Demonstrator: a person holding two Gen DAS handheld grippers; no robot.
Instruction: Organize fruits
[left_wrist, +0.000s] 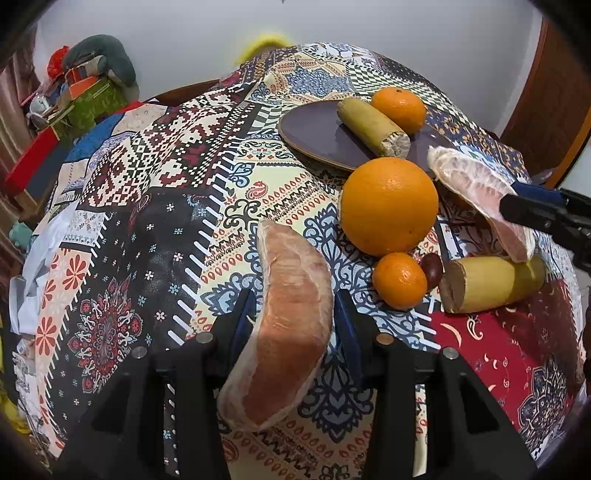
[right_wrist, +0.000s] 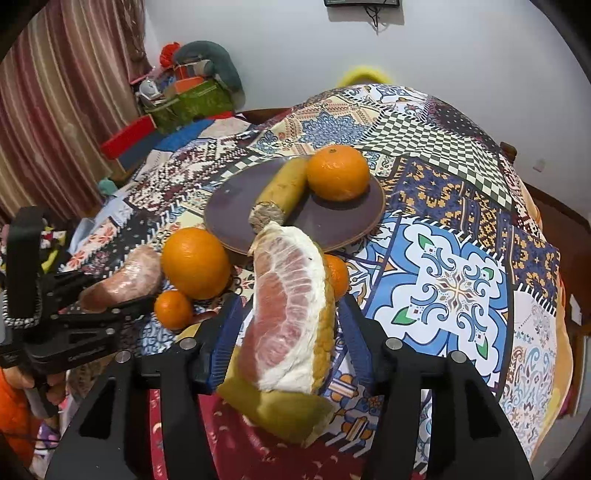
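The left tool (left_wrist: 295, 314) is gripping a peeled pink pomelo segment (left_wrist: 288, 325) with a matte, veined membrane, its blue ribbed pads pressing both flanks above the patchwork-printed cloth surface (left_wrist: 147, 206). The right tool (right_wrist: 288, 317) is clamping a second pomelo wedge (right_wrist: 291, 306), pith white and spongy, juice sacs glistening, over a yellow-green cut cane-like cylinder (right_wrist: 280, 413). A glossy large orange (left_wrist: 389, 206), a small dimpled tangerine (left_wrist: 399, 280) and a dark red date (left_wrist: 432, 266) are sitting close together. The round brown plate (left_wrist: 314, 133) is carrying another fibrous-ended cylinder (left_wrist: 373, 125) and a second tangerine (left_wrist: 399, 109). No readable writing is showing.
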